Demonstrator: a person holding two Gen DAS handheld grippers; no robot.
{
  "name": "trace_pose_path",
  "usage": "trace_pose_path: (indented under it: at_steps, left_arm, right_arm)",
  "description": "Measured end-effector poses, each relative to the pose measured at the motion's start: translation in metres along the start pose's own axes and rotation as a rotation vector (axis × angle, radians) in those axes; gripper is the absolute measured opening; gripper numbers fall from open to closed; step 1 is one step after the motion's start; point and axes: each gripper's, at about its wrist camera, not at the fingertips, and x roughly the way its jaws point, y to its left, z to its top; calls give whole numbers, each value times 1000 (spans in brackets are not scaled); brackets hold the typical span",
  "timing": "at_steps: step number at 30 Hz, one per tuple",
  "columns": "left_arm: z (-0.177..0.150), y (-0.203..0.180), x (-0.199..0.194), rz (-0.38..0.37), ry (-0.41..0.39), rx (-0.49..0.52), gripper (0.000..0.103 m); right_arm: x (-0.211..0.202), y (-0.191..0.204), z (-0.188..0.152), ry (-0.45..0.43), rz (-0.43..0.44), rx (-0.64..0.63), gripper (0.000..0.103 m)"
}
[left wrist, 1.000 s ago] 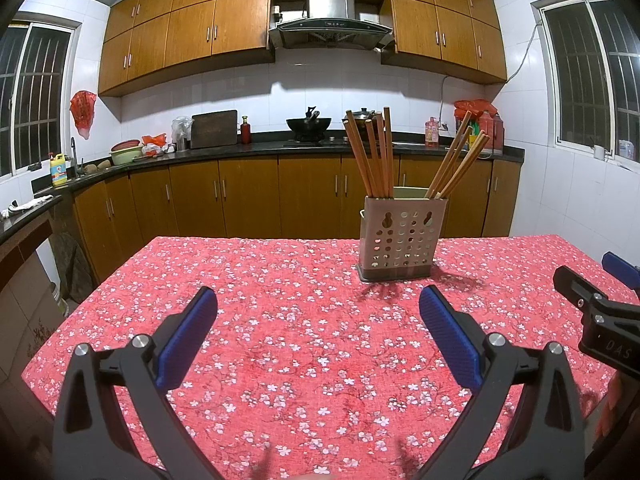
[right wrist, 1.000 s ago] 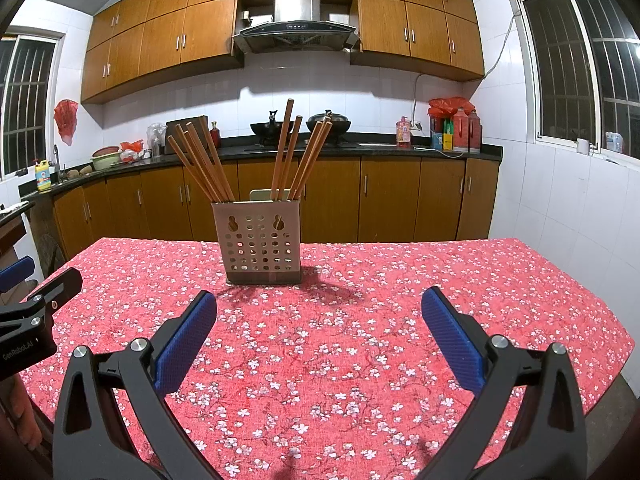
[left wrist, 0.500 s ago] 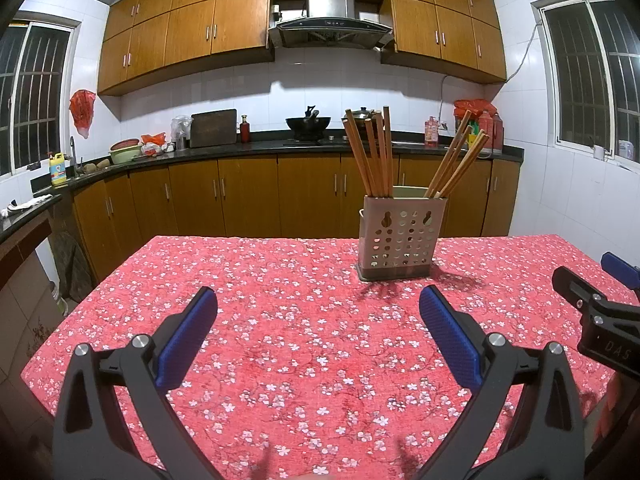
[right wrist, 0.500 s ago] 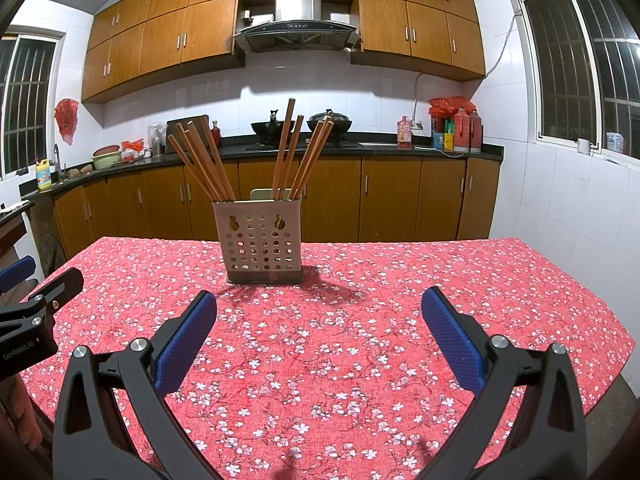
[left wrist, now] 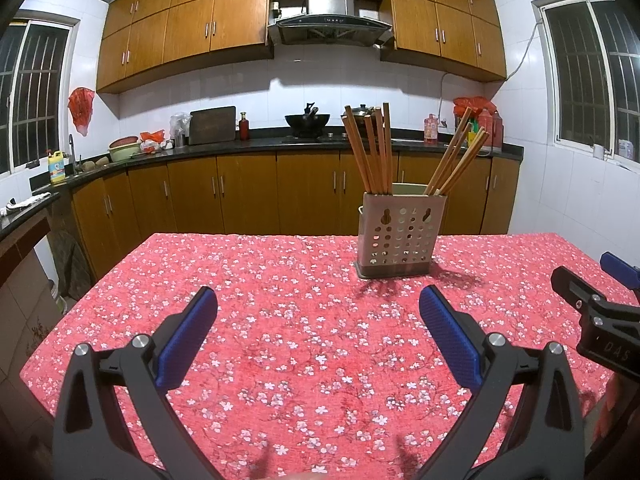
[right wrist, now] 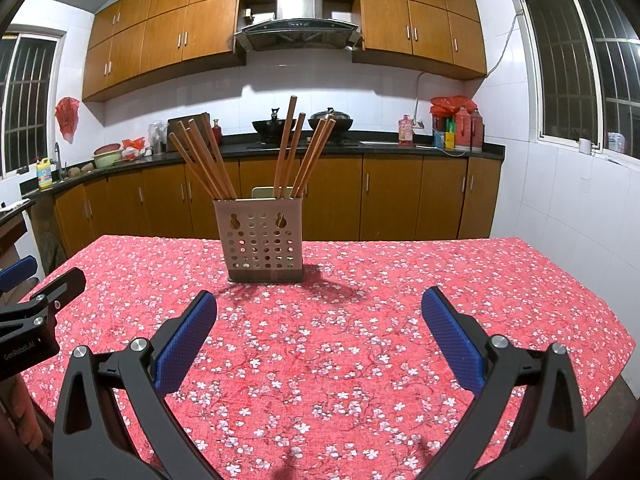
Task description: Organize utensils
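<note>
This is a kitchen with brown wood cupboards (left wrist: 188,20), white wall tiles and a long dark counter (left wrist: 256,146). A black wok (left wrist: 307,119) sits on the stove under a silver hood (left wrist: 330,8). In front is a table (left wrist: 280,320) with a red cloth full of little white flowers.

The left gripper (left wrist: 318,312) hangs low over the near part of the table. Its two blue fingers (left wrist: 186,340) are wide apart and hold nothing. Only the red cloth shows between them.

The right gripper (right wrist: 319,314) hangs the same way. Its blue fingers (right wrist: 450,340) are wide apart too, with nothing in them.

A pale box with round holes, the holder (left wrist: 402,234), stands upright on the table. It is past the fingertips of both grippers and apart from them. From the left gripper it sits ahead, in line with the right finger. From the right gripper it sits ahead, in line with the left finger.

Brown chopsticks (left wrist: 370,152) stand in the holder in two bunches, one at each end. They lean and fan out at the top. I cannot tell how the inside is split up.

At the right edge of the left view, part of the right gripper shows beside the right finger. At the left edge of the right view, part of the left gripper shows beside the left finger.
</note>
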Motion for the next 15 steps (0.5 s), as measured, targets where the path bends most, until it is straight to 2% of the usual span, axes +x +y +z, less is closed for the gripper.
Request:
trace_pose_path:
  at_steps: [15]
  left_arm:
    - [-2, 2, -3, 6, 6, -12, 99]
  right_arm:
    - [1, -1, -1, 2, 1, 1, 101]
